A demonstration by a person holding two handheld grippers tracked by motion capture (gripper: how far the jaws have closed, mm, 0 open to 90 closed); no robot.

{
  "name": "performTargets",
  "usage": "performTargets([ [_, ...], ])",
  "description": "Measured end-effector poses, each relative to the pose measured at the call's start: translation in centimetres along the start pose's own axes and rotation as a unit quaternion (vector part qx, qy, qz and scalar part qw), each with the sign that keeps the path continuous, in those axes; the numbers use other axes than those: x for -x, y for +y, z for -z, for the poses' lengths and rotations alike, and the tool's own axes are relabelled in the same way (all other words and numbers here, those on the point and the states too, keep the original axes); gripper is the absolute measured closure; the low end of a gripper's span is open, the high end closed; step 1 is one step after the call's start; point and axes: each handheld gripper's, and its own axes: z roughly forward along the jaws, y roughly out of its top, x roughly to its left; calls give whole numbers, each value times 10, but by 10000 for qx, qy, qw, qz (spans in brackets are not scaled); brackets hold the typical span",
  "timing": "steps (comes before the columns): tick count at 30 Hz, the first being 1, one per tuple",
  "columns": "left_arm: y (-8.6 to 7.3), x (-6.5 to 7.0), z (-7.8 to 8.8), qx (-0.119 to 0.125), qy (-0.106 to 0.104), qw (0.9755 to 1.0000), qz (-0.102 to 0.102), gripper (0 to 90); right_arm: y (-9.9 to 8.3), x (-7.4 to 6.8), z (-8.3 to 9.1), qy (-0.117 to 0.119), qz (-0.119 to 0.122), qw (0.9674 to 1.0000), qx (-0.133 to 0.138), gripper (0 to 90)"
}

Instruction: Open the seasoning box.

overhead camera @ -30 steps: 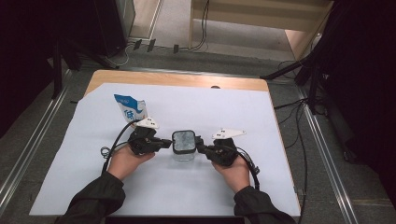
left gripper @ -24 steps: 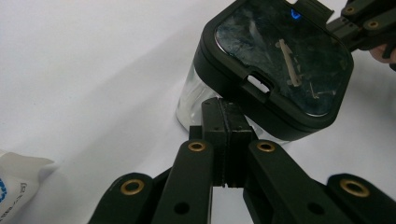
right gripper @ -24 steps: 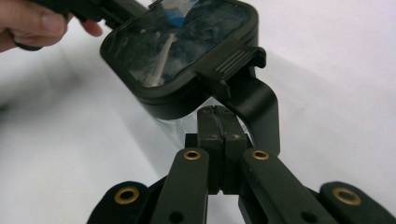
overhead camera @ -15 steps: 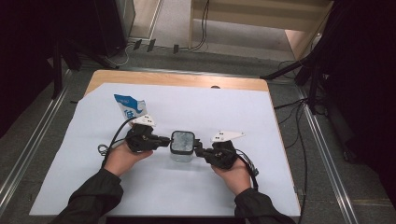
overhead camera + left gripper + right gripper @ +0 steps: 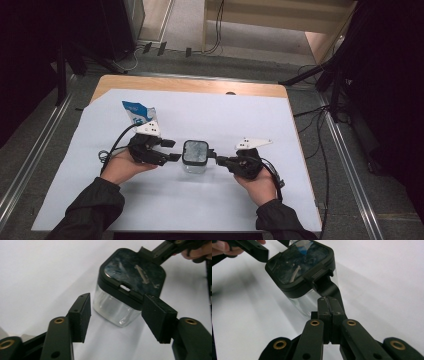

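Clear glass forms the body of a small square jar [image 5: 194, 159] capped with a black lid [image 5: 132, 277], and the jar stands upright on the white sheet [image 5: 300, 125] covering the table [image 5: 190, 86], midway between the two hands. In the left gripper view the jar sits just beyond the left gripper [image 5: 122, 315], slightly past the gap between its pads. One pad [image 5: 83, 315] stands off to the side of the glass wall, the other [image 5: 158, 317] lies just in front of the lid's near corner; whether that pad touches the lid I cannot tell. The jaws have just been opening and now stand spread, with nothing pressed between them.

On the jar's far side from that gripper, the right gripper [image 5: 329, 303] has its two jaws pressed flat together. Their joined tip meets the side of the jar just under the lid's rim, beside a small ribbed tab [image 5: 318, 273] on the lid's edge. Nothing is pinched between them.

Farther from the jar, behind the left hand [image 5: 125, 167], a blue and white packet [image 5: 136, 114] stands on the sheet, well apart from the glass. The right hand [image 5: 257, 182] rests on the sheet on the jar's other side.
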Motion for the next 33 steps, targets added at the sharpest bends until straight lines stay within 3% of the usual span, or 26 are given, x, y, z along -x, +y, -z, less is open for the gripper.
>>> performTargets([
  [3,1,1,1,140,-144,9998,-52,344,0,1,-1,1,-16,10000,-31,900],
  [5,3,1,0,-2,-225,9997,-102,265,0,2,-1,-2,-31,10000,-21,900],
  [6,3,0,-1,-59,-389,9991,-178,236,0,2,-1,-4,-36,10000,-30,900],
  [8,3,-1,-3,-29,-352,9992,-187,186,-1,3,-2,-13,-57,10000,-45,900],
  [18,1,-5,-27,-288,-472,9983,-201,133,-3,5,-4,-77,-132,9999,-77,900],
  [25,0,-5,-37,-304,-505,9980,-224,134,-4,6,-6,-119,-169,9997,-101,900],
  [33,2,-4,-48,-255,-613,9970,-388,111,-5,6,-6,-123,-176,9997,-73,900],
])
